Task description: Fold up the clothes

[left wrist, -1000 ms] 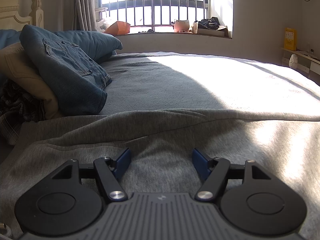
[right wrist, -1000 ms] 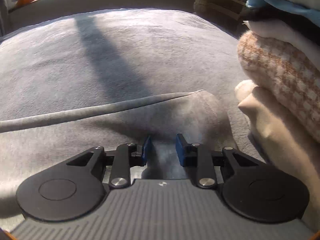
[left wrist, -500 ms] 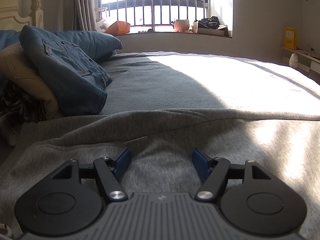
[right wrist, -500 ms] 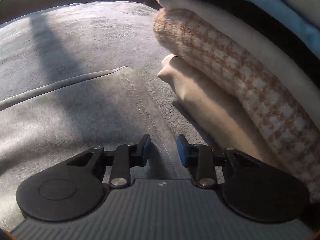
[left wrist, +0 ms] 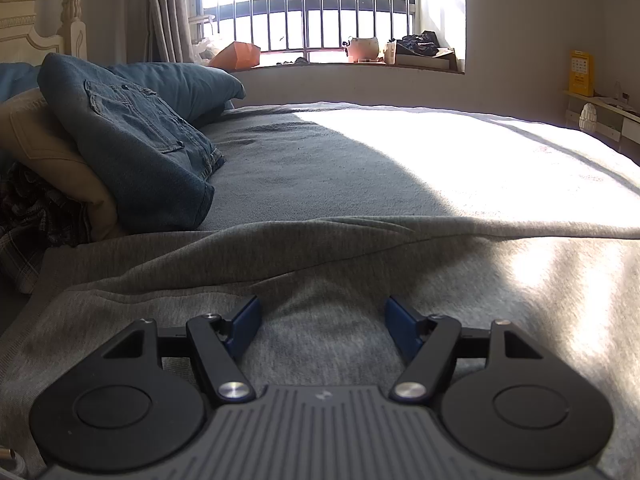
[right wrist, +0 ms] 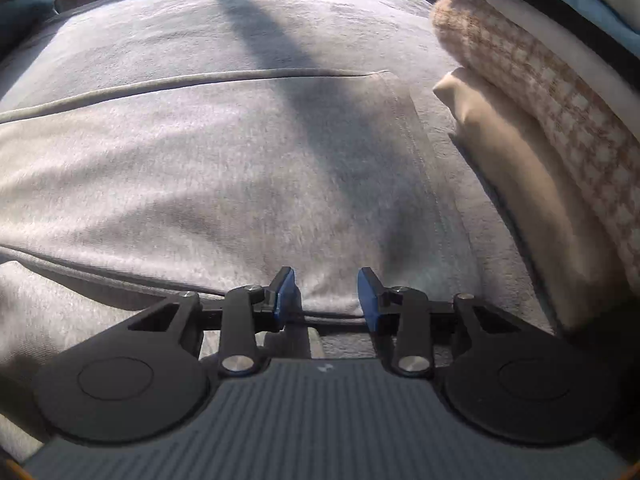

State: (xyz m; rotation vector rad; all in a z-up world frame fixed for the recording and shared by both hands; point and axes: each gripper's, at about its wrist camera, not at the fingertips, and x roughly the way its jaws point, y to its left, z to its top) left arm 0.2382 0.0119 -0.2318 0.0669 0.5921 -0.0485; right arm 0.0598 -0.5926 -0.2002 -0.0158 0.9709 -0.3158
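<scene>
While the grey garment (left wrist: 360,280) lies flat on the bed (left wrist: 320,168), I see my left gripper (left wrist: 322,320) spread wide over it and my right gripper (right wrist: 326,294) opening above its near edge, pinching nothing.

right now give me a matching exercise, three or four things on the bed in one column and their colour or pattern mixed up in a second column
Things:
1. folded jeans
2. sweatshirt spread under the left gripper
3. middle fabric in the stack right of the right gripper
4. pillow behind the jeans

Colours or patterns:
A. tan and cream check
B. plain teal blue
C. heather grey
D. blue denim

Pairs: 1-D, 2-C, 3-A, 4-B
</scene>
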